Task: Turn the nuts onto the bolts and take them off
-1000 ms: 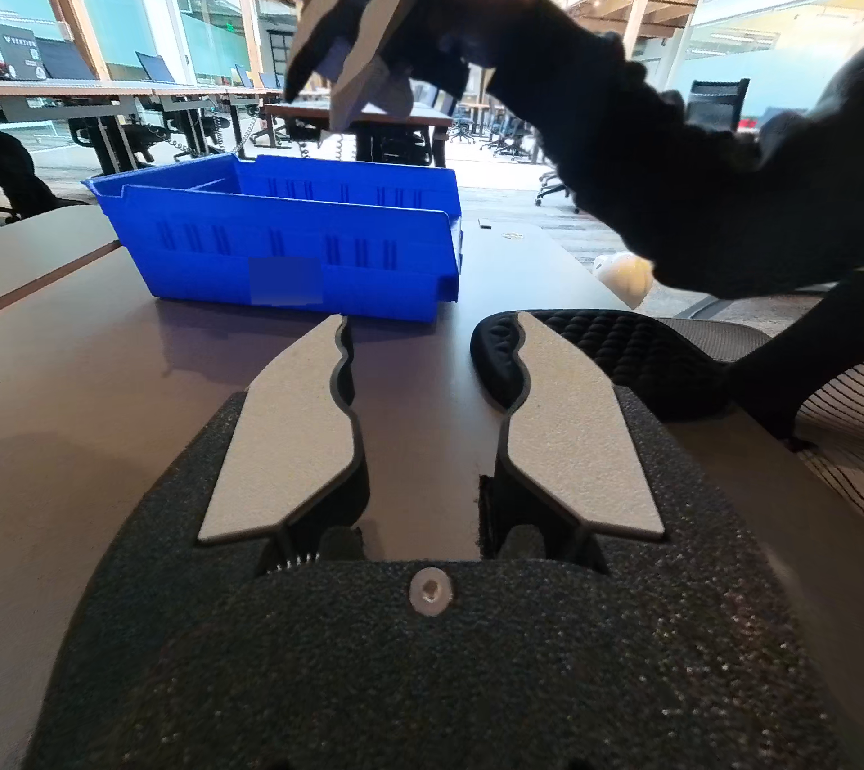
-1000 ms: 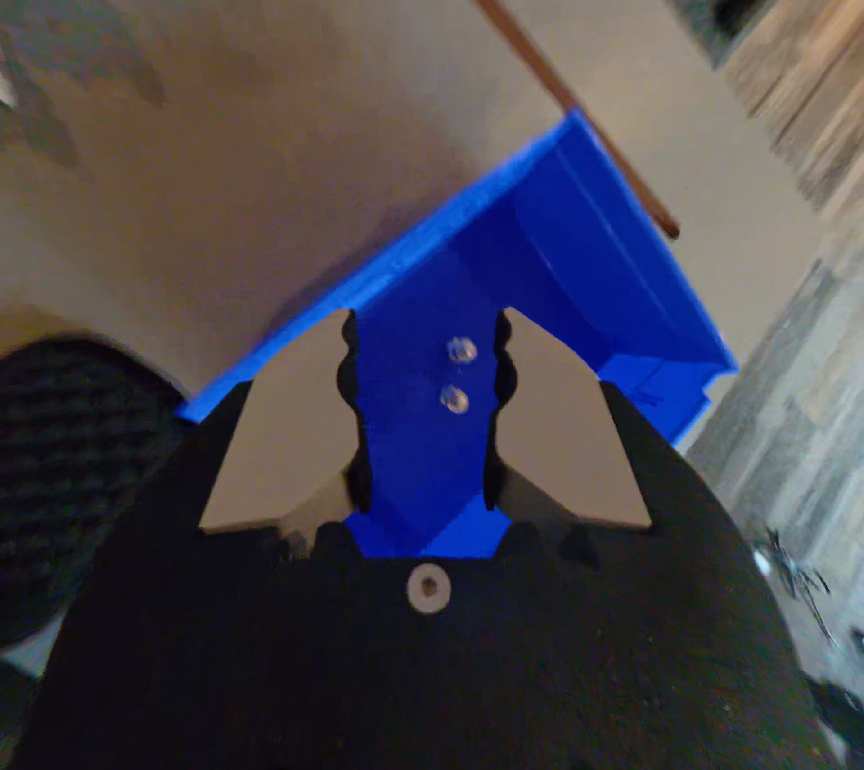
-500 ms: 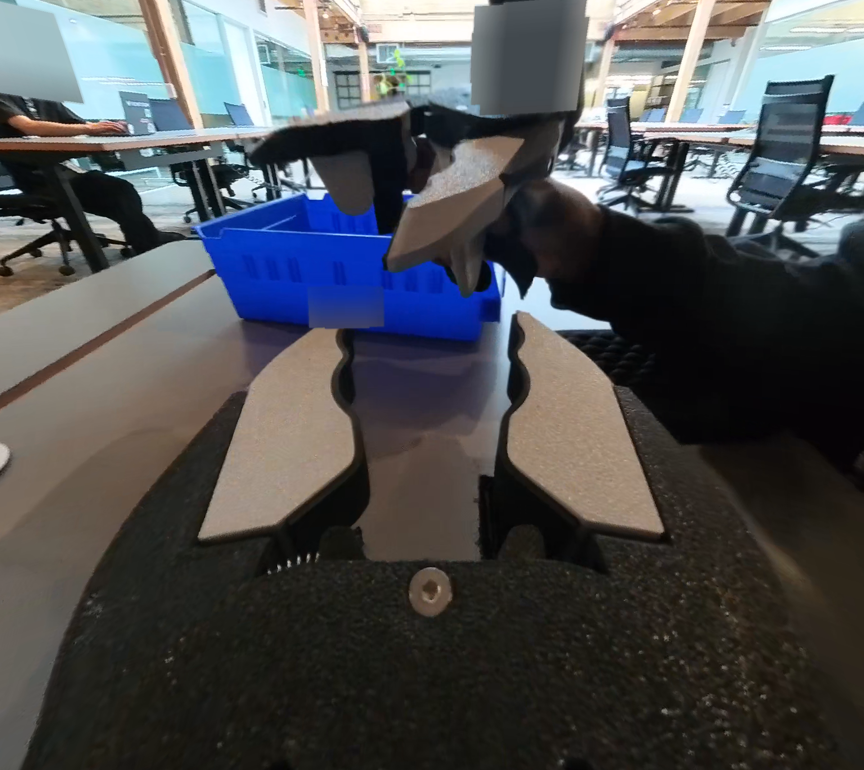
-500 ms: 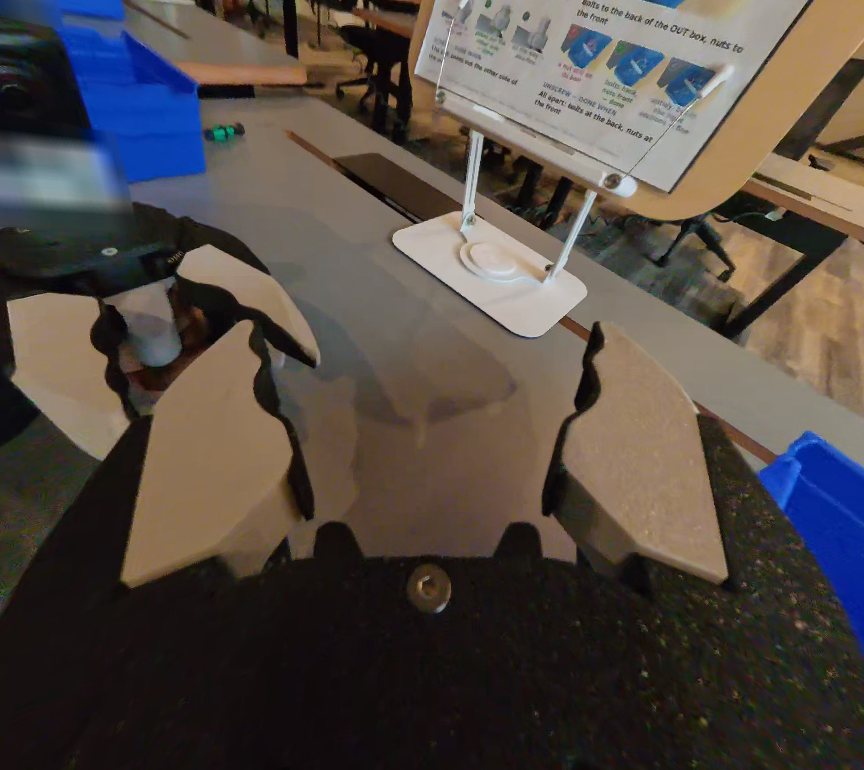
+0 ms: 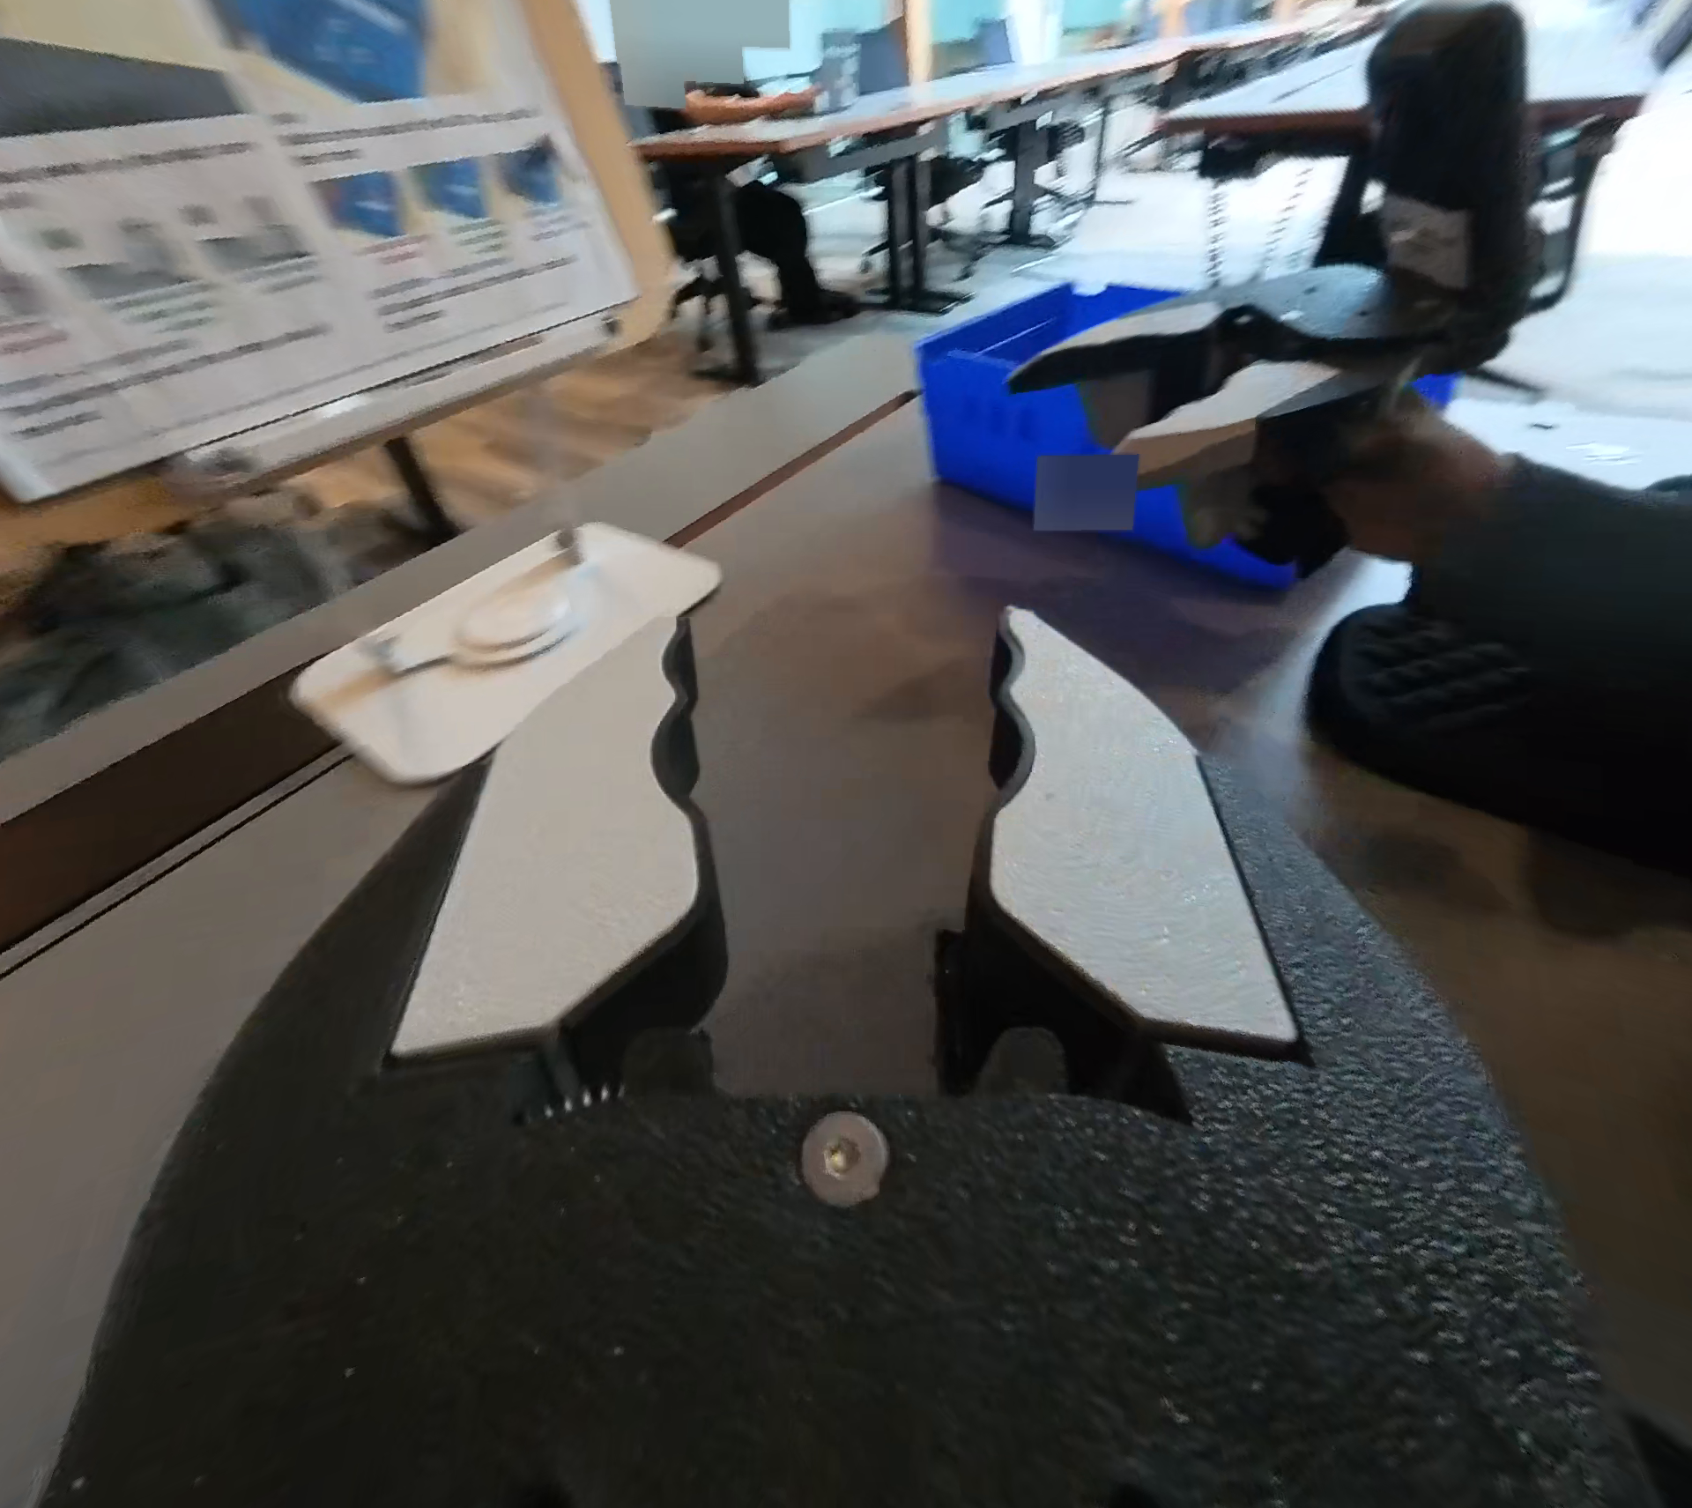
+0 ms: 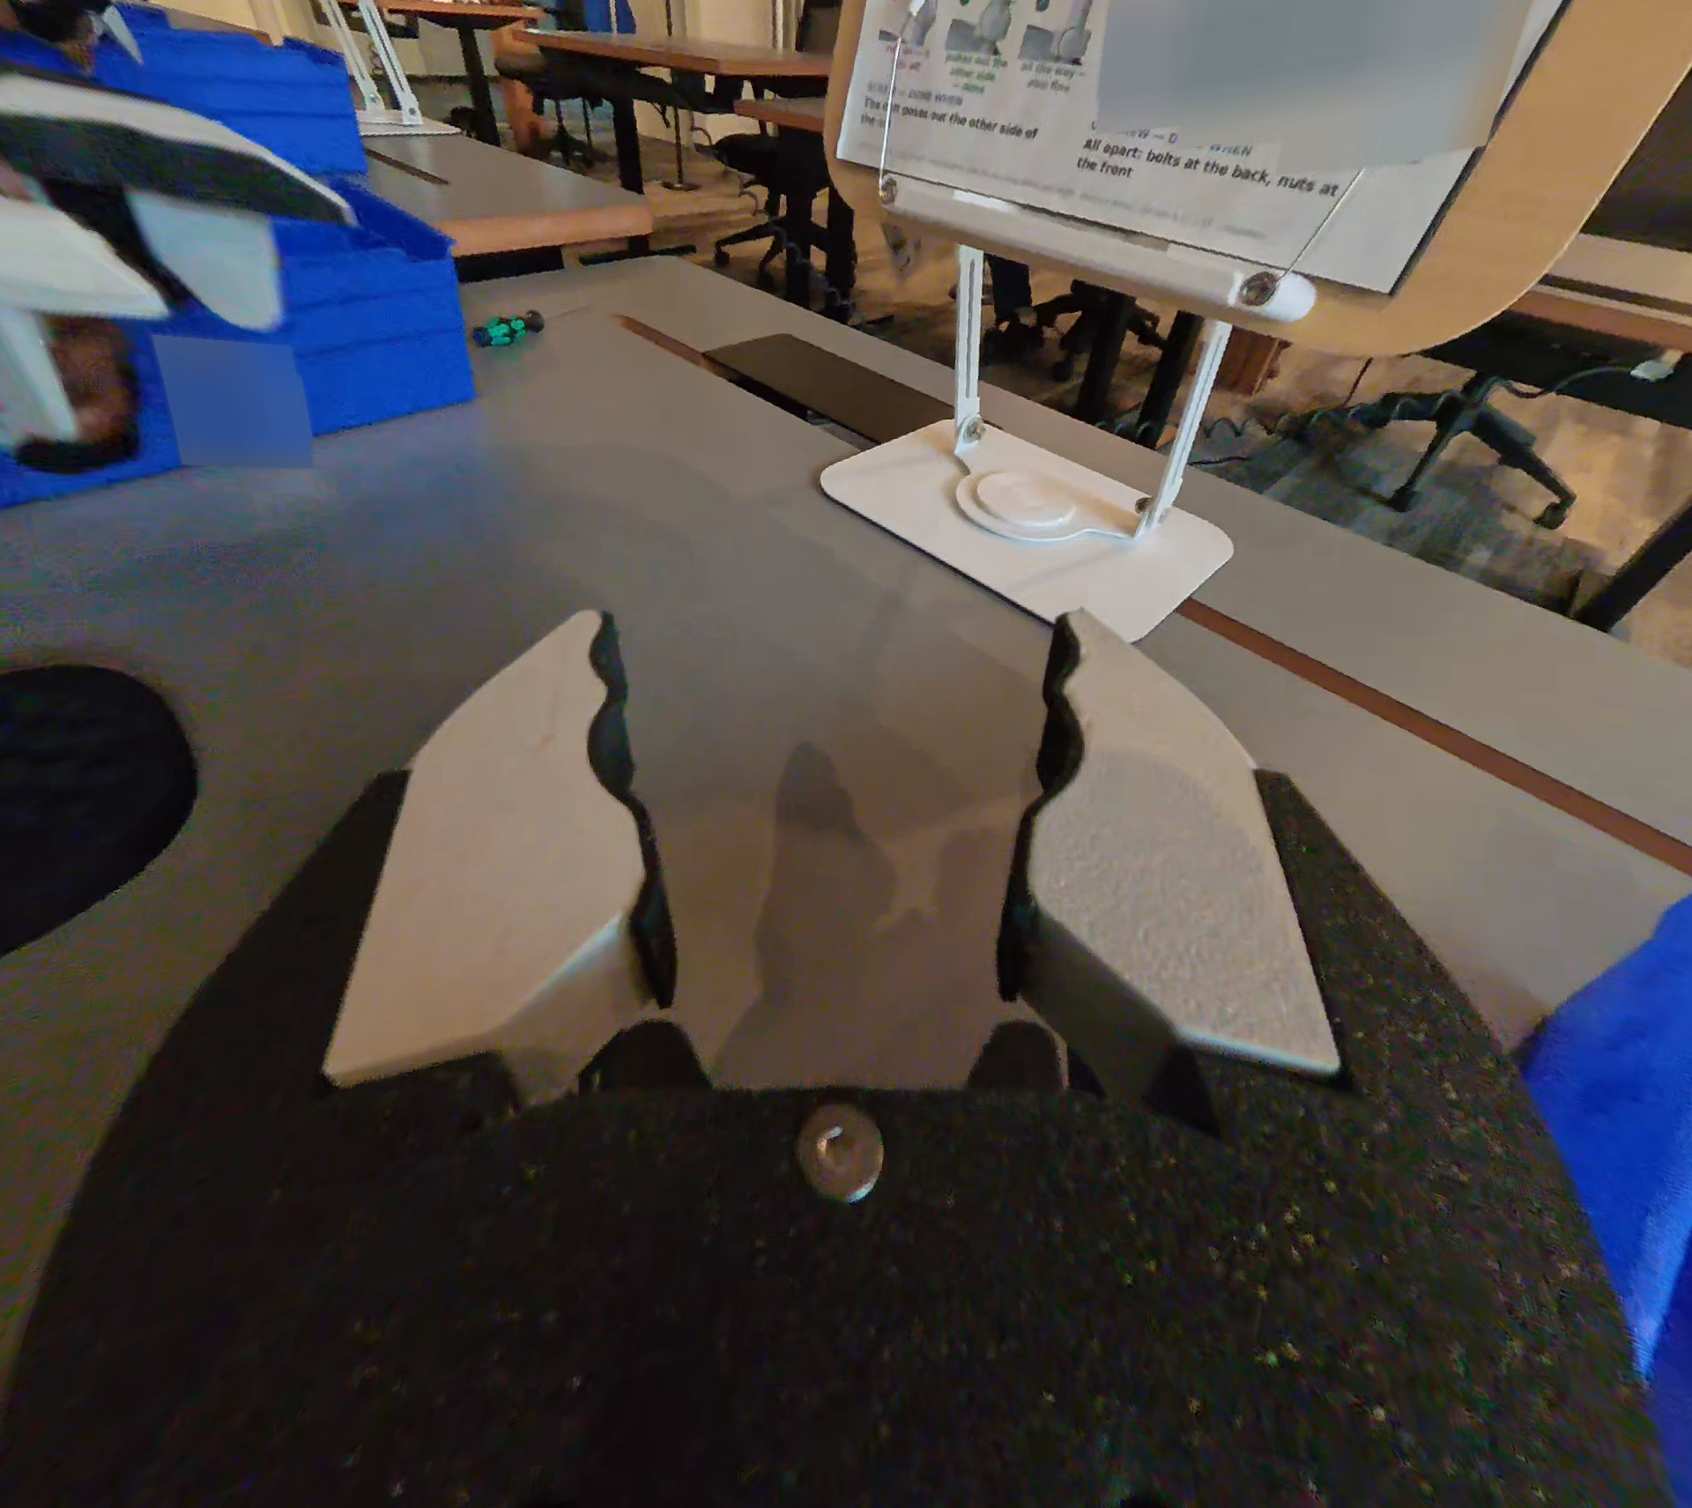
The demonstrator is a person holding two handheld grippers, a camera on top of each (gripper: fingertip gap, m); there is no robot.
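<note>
No nut or bolt shows in either view. My left gripper (image 5: 842,635) is open and empty, low over the grey table (image 5: 824,777). My right gripper (image 6: 831,626) is open and empty too, just above the same table (image 6: 549,548). In the left wrist view the right gripper (image 5: 1071,416) hangs in front of a blue bin (image 5: 980,402), held by a hand in a dark sleeve. In the right wrist view the left gripper (image 6: 256,264) shows blurred at the far left, in front of another blue bin (image 6: 385,329).
An instruction board (image 6: 1144,45) on a white stand base (image 6: 1025,512) stands at the table's far edge; it also shows in the left wrist view (image 5: 513,640). A black wrist pad (image 5: 1428,677), a small green tool (image 6: 504,329) and a blue bin edge (image 6: 1630,1098) are nearby.
My right gripper left the blue bin with the two nuts, swung toward the board, opened wide, then narrowed a little. My left gripper turned left toward the stand.
</note>
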